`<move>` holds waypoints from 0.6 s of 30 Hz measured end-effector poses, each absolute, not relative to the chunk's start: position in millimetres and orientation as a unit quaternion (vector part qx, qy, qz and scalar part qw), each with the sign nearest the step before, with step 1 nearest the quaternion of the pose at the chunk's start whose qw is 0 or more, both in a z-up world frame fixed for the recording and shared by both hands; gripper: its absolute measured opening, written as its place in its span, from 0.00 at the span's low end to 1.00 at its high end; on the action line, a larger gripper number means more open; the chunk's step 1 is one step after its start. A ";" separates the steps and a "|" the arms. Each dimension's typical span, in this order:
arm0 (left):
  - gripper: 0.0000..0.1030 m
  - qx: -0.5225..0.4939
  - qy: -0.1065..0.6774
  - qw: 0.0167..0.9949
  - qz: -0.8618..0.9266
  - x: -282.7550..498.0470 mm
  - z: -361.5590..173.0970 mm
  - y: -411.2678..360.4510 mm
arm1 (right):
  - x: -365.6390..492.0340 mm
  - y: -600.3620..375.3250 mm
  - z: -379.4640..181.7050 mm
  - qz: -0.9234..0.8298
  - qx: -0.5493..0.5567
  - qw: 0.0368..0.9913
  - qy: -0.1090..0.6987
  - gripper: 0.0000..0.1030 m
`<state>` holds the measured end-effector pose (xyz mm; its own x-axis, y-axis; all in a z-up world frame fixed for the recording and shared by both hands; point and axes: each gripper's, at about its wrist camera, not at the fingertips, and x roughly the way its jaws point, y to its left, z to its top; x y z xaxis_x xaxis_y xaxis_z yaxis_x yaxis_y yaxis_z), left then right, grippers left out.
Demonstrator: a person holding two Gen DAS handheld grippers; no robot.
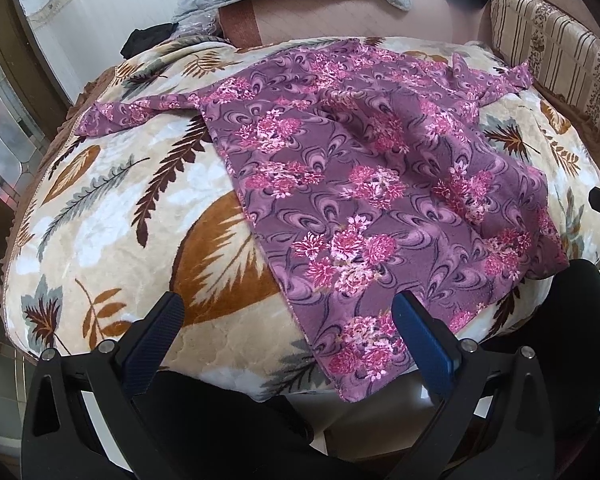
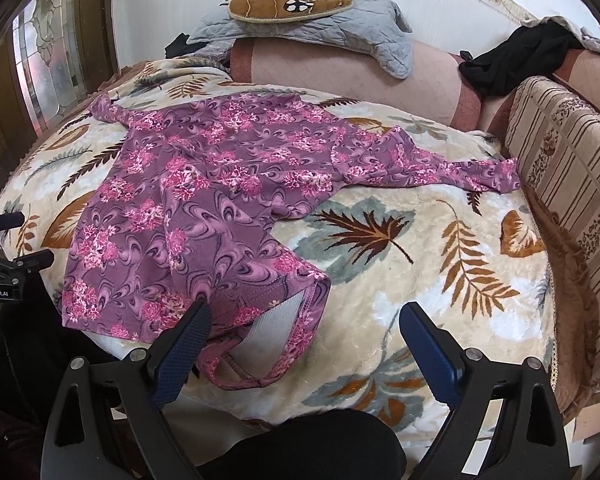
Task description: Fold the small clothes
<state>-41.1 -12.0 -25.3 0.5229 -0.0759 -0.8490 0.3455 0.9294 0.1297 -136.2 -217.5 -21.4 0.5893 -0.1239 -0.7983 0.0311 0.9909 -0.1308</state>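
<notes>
A purple long-sleeved top with pink flowers [image 1: 360, 184] [image 2: 204, 200] lies spread on a leaf-patterned blanket [image 1: 112, 208] [image 2: 420, 272], its sleeves stretched out to both sides. My left gripper [image 1: 288, 308] is open, low at the blanket's near edge, straddling the garment's left hem corner. My right gripper [image 2: 304, 316] is open too, held over the near right hem corner, where the hem is turned up and shows a grey inside. Neither gripper holds any cloth. The other gripper's black fingers [image 2: 20, 240] peek in at the left edge of the right wrist view.
A pink bolster [image 2: 340, 64] with a grey quilted cover [image 2: 320, 28] and a brown cushion [image 2: 292, 0] lies behind the blanket. Black clothing [image 2: 512, 56] drapes over it at right. A striped sofa back [image 2: 572, 168] bounds the right side. A glazed door [image 2: 44, 64] stands left.
</notes>
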 end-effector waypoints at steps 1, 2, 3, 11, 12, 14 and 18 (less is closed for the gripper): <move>1.00 0.143 0.474 0.860 -0.123 -40.2 -25.6 -12.8 | -135.7 -218.4 -22.0 -0.044 -0.051 0.890 0.452 0.91; 1.00 0.144 0.474 0.860 -0.124 -39.4 -26.0 -13.6 | -135.0 -219.2 -22.3 -0.043 -0.049 0.889 0.452 0.91; 1.00 0.144 0.475 0.859 -0.124 -38.6 -26.3 -14.1 | -134.4 -219.8 -22.7 -0.042 -0.048 0.889 0.453 0.91; 1.00 0.119 0.499 0.850 -0.122 -20.4 -31.3 -5.4 | -122.8 -239.2 -27.8 -0.035 0.005 0.887 0.460 0.81; 1.00 0.101 0.509 0.847 -0.118 -13.5 -32.6 2.0 | -120.3 -244.4 -29.0 -0.038 0.018 0.886 0.461 0.79; 1.00 0.066 0.532 0.837 -0.104 0.4 -38.4 17.1 | -115.0 -257.3 -33.3 -0.046 0.048 0.883 0.465 0.78; 1.00 0.021 0.572 0.815 -0.089 16.5 -54.4 35.5 | -98.6 -278.1 -49.2 -0.052 0.102 0.869 0.481 0.78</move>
